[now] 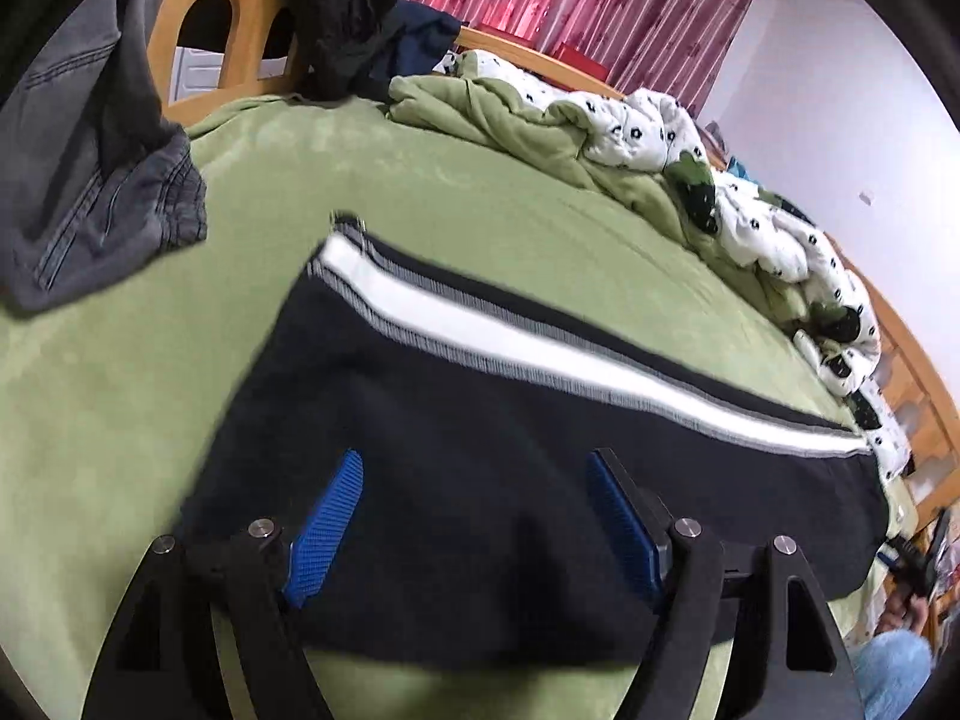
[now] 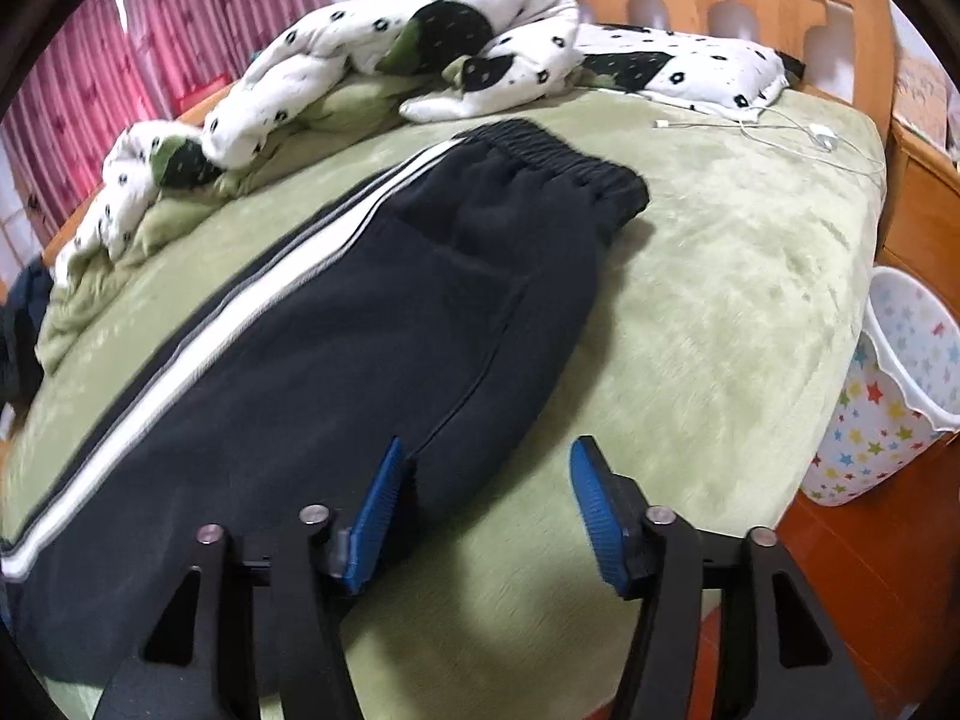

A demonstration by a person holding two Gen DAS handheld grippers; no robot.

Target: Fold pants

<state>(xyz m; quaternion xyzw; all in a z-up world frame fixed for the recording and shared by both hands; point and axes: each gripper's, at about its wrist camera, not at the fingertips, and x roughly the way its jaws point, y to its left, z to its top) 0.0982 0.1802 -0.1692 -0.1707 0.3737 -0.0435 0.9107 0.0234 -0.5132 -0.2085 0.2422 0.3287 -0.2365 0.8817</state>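
Dark navy track pants with a white side stripe lie flat on the green bed cover, folded leg on leg. In the right wrist view the pants run from the elastic waistband at the far end toward the lower left. My left gripper is open and empty, hovering over the leg part of the pants. My right gripper is open and empty, above the near edge of the pants' seat, its left pad over the fabric.
Grey jeans hang at the left and dark clothes hang on the wooden bed frame. A rumpled white and green duvet lies along the far side. A white charger cable lies near the headboard. A star-patterned bin stands beside the bed.
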